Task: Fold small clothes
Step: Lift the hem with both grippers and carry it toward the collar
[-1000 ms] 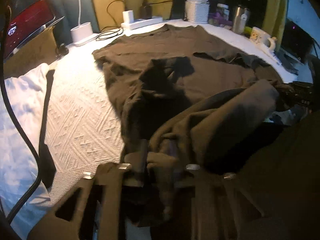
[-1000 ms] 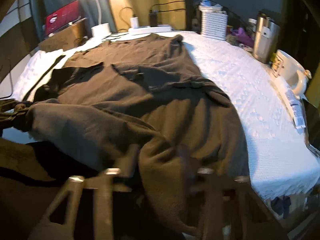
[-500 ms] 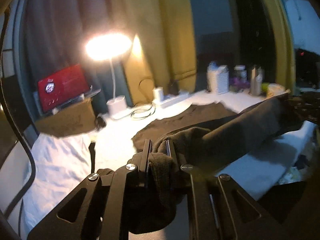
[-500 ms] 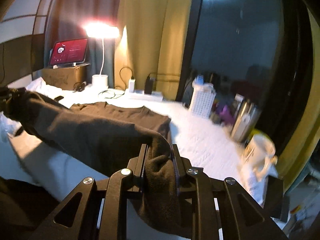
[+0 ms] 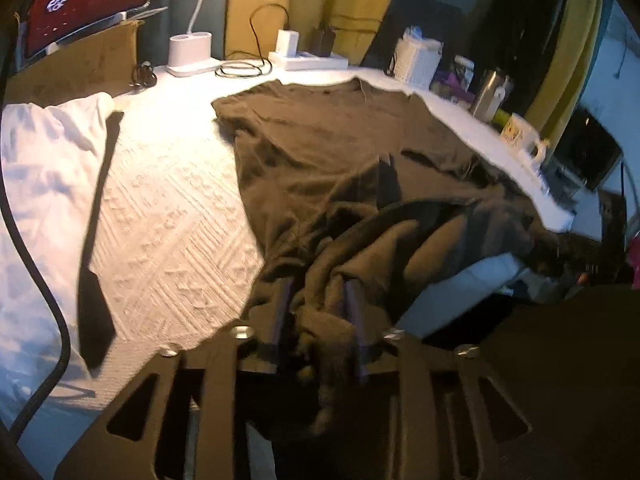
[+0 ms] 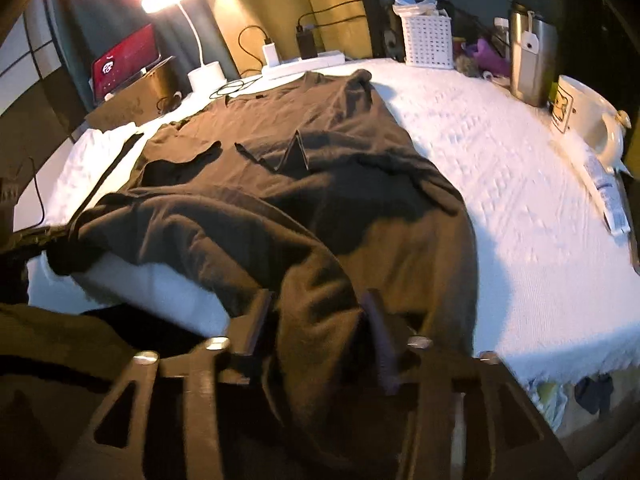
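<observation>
A dark brown T-shirt (image 5: 328,148) lies spread on the white textured tabletop (image 5: 168,216), neck toward the far side; it also shows in the right wrist view (image 6: 288,160). Its near hem is bunched and hangs over the near table edge. My left gripper (image 5: 318,296) has its fingers parted with bunched hem cloth lying between them. My right gripper (image 6: 320,308) also has its fingers parted, with the other hem corner draped between them. The fingertips are partly hidden by cloth.
A lit desk lamp (image 6: 204,68), a red-screen tablet (image 6: 124,60), a power strip with chargers (image 6: 304,58), a white basket (image 6: 428,40), a steel flask (image 6: 532,64) and a mug (image 6: 588,120) line the far and right edges. A black strap (image 5: 96,240) and white cloth (image 5: 40,152) lie left.
Both grippers had lifted the hem up while clamped on it; they have come back down to the near table edge and their fingers have spread apart around the cloth.
</observation>
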{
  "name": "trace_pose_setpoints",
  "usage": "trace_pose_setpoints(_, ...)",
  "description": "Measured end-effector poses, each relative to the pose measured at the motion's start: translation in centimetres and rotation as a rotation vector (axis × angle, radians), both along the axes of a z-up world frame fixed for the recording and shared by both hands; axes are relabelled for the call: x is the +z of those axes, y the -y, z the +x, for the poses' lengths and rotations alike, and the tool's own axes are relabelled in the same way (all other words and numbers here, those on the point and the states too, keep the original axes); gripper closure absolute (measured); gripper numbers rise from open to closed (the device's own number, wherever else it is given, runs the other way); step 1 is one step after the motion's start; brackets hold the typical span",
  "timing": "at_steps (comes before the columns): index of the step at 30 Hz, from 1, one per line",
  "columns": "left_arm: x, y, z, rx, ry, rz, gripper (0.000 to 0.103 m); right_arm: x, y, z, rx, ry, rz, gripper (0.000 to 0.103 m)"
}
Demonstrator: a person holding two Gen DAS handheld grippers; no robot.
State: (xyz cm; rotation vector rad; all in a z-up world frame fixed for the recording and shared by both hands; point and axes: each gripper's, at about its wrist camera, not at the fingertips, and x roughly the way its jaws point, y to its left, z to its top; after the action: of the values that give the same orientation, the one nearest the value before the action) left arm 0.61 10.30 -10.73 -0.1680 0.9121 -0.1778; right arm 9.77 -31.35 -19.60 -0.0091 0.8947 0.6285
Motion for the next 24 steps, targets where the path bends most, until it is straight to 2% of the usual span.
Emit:
trace_pose_setpoints(1, 0.5, -0.1, -0.2, 0.006, 0.020, -0.015, 0.057, 0.3, 0.3, -0.2, 0.007, -0.007, 0.010, 0.032)
trace_pose_setpoints(4, 1.9, -0.7, -0.6, 0.020, 0.069, -0.045, 0.056, 1.8, 2.3, 0.1, -0.018, -0.023, 0.102, 0.032)
trace_pose_setpoints(7, 2.5, -1.2, 0.4, 0.055, 0.115, 0.008, 0.056, 3.5, 4.0, 1.1, -0.075, 0.052, 0.168, 0.032)
trace_pose_setpoints(10, 1.8, -0.8, 1.8, 0.062, 0.113, 0.055, 0.056, 3.6, 3.4, 2.7, -0.113, 0.112, 0.103, 0.032)
trace_pose_setpoints(12, 0.9, 0.3, 2.3, 0.013, 0.082, 0.056, 0.056, 2.9, 2.2, 3.0, -0.083, 0.116, 0.051, 0.036)
trace_pose_setpoints(15, -0.2, 2.4, 2.2, -0.055, 0.061, 0.104, 0.056, 1.3, 0.5, 2.5, -0.031, 0.104, -0.031, 0.049)
trace_pose_setpoints(17, -0.9, 3.3, 2.0, -0.076, 0.043, 0.120, 0.056, 0.4, -0.2, 2.1, -0.014, 0.086, -0.050, 0.058)
trace_pose_setpoints(21, -1.9, 4.3, 1.8, -0.103, 0.029, 0.143, 0.056, -0.5, -2.1, 0.6, 0.037, 0.086, -0.095, 0.059)
trace_pose_setpoints(24, -2.5, 4.8, 1.7, -0.108, 0.025, 0.174, 0.056, -0.3, -2.0, 0.6, 0.049, 0.075, -0.086, 0.060)
